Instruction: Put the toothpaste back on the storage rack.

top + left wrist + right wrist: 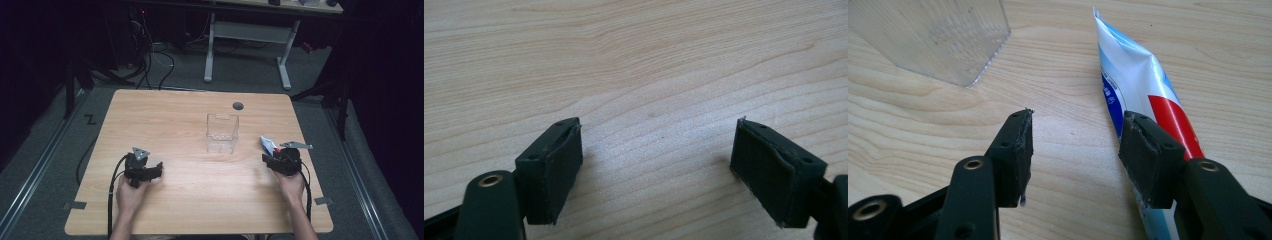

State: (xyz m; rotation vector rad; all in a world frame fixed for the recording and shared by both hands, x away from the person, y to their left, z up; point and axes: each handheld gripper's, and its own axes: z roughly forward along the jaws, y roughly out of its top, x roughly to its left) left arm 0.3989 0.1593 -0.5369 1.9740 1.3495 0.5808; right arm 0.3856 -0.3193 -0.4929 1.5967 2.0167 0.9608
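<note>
Your left gripper (pixel 156 170) rests low on the wooden table (pixel 190 210), well to the left of the clear plastic container (pixel 222 132) and nearer to you than it. In the left gripper view its jaws stand wide apart with bare wood grain between them.

The container stands upright, a see-through open-topped box, its corner showing at the upper left of the right gripper view (pixel 948 40).

Right of the container and a little nearer you lies a toothpaste tube (pixel 268 144), flat on the table, white with blue and red bands and a crimped flat end (pixel 1135 70). Your right gripper (pixel 270 161) sits at the tube's near end, jaws parted, one black pad (pixel 1148 160) lying over the tube's side, the other apart from it.
</note>
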